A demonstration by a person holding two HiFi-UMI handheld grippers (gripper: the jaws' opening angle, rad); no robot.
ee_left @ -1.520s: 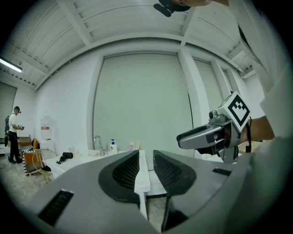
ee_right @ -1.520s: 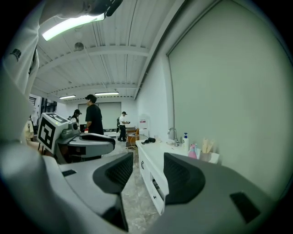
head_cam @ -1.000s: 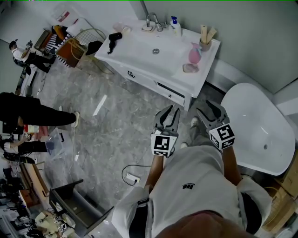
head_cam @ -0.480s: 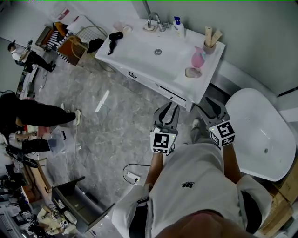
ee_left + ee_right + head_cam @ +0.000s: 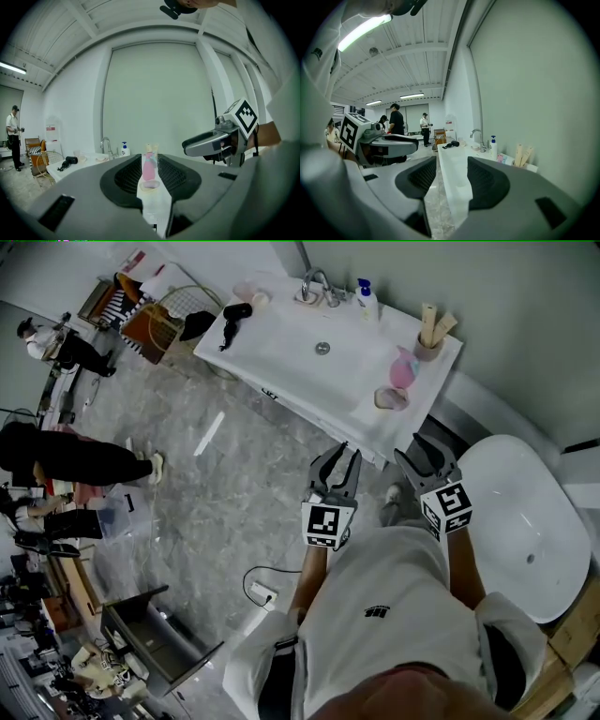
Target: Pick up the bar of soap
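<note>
The pale pink bar of soap (image 5: 389, 397) lies in a small dish on the right end of the white vanity counter (image 5: 281, 343), next to a pink bottle (image 5: 403, 367). In the left gripper view the soap (image 5: 151, 184) shows through the narrow gap between the jaws, still some way ahead. My left gripper (image 5: 337, 460) hovers over the floor just short of the vanity's front, narrowly open and empty. My right gripper (image 5: 424, 454) is beside it, nearer the counter's right corner, open wider and empty. Each gripper appears in the other's view: right gripper (image 5: 211, 143), left gripper (image 5: 389, 143).
On the counter are a faucet (image 5: 314, 285), a soap dispenser (image 5: 367, 298), a cup of brushes (image 5: 429, 338) and a hair dryer (image 5: 232, 317). A white bathtub (image 5: 525, 521) stands to the right. People (image 5: 66, 460) stand at the left, and a cable with a socket (image 5: 262, 592) lies on the floor.
The vanity has drawn a little closer in the head view as the person steps toward it. Both grippers have kept their pose and spacing.
</note>
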